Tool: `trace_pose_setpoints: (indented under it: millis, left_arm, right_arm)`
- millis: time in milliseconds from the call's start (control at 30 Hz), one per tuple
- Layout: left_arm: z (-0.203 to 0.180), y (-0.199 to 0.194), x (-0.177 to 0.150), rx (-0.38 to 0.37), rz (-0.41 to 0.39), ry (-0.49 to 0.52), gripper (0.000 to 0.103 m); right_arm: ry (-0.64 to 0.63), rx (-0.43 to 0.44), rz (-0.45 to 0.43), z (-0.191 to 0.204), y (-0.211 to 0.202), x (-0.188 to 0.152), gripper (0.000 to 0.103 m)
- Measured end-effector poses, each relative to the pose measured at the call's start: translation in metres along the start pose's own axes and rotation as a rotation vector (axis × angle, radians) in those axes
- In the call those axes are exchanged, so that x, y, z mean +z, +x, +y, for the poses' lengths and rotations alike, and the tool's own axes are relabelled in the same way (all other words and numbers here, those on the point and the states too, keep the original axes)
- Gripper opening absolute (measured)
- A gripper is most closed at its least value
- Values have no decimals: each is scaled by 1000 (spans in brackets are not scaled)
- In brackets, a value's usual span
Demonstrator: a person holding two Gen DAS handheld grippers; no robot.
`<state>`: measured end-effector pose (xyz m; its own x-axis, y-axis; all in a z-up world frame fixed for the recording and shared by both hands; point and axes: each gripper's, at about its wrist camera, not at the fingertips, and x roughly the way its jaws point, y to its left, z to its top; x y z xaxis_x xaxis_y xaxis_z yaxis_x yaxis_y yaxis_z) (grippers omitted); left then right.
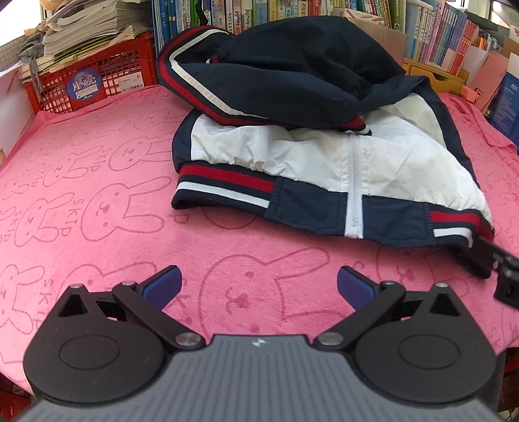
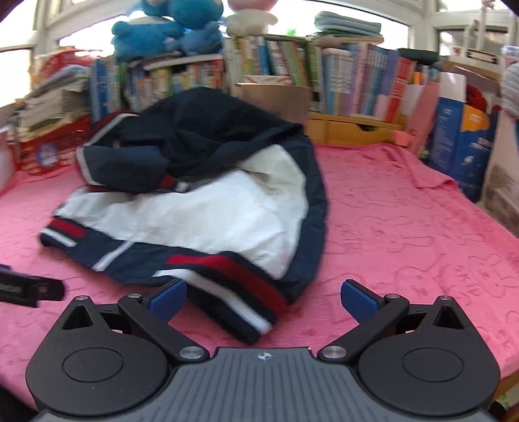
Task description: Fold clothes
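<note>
Garment: a navy, white and red zip jacket (image 1: 324, 155) lies on the pink towel (image 1: 97, 227), right of centre in the left wrist view and left of centre in the right wrist view.
Lay: hem band toward the grippers, zip line running away from them; the navy upper part with its striped sleeve is heaped back over the white body. Not a flat, squared fold; the bundle is loose and lumpy.
Long axis: judged to run from the hem toward the far bookshelf (image 2: 324, 71), roughly in line with both cameras' forward direction.
Hem corner: the right-hand striped end of the band (image 2: 233, 292) reaches between the right gripper's fingers.
Right gripper (image 2: 263, 300): fingers spread wide, gripping nothing; the hem band lies in the gap, whether touching the pads cannot be told.
Left gripper (image 1: 258, 285): fingers spread wide, holding nothing; only towel lies between them, the hem a little ahead and to its right.
Nearer hand: the right, already at the hem corner; the left stands clear of the cloth.
Stage: the heap fits either a jacket being gathered into a fold or one being spread out; the views do not settle which.
Surroundings: red crate (image 1: 97, 74) at far left, books behind, plush toys (image 2: 162, 29) atop the shelf.
</note>
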<state>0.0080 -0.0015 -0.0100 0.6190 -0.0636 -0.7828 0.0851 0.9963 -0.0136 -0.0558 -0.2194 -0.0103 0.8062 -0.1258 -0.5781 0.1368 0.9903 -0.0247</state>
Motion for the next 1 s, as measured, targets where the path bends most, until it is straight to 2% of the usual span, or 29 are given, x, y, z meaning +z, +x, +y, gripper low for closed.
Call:
trace_pose_setpoints:
  millis: [67, 167, 200, 233, 267, 300, 367, 433, 700, 900, 1000]
  left_arm:
    - [3, 2, 1, 7, -3, -4, 103]
    - [10, 6, 4, 5, -1, -18, 103]
    - [12, 7, 4, 7, 0, -19, 103]
    - [14, 9, 5, 13, 0, -19, 103]
    - [17, 11, 6, 23, 1, -18, 103]
    - [20, 12, 7, 31, 1, -17, 103]
    - [26, 15, 8, 46, 0, -16, 103]
    - [32, 19, 10, 62, -4, -13, 103]
    - [53, 45, 30, 62, -22, -17, 103]
    - [65, 64, 43, 58, -38, -16, 103]
    - [58, 61, 40, 52, -72, 19, 103]
  right_arm:
    - [-2, -22, 10, -3, 5, 0, 91]
    - [-29, 57, 34, 2, 7, -5, 87]
    - [-46, 60, 40, 5, 9, -7, 84]
    - [-57, 37, 41, 8, 13, -10, 72]
    - [-53, 16, 41, 9, 16, -11, 56]
    - [-15, -1, 38, 6, 17, -10, 50]
    - [95, 22, 45, -8, 20, -5, 23]
    - [170, 52, 53, -20, 23, 0, 23]
    - [136, 3, -9, -24, 20, 18, 23]
    - [127, -17, -40, -28, 25, 34, 29]
    - [119, -26, -55, -30, 29, 43, 37]
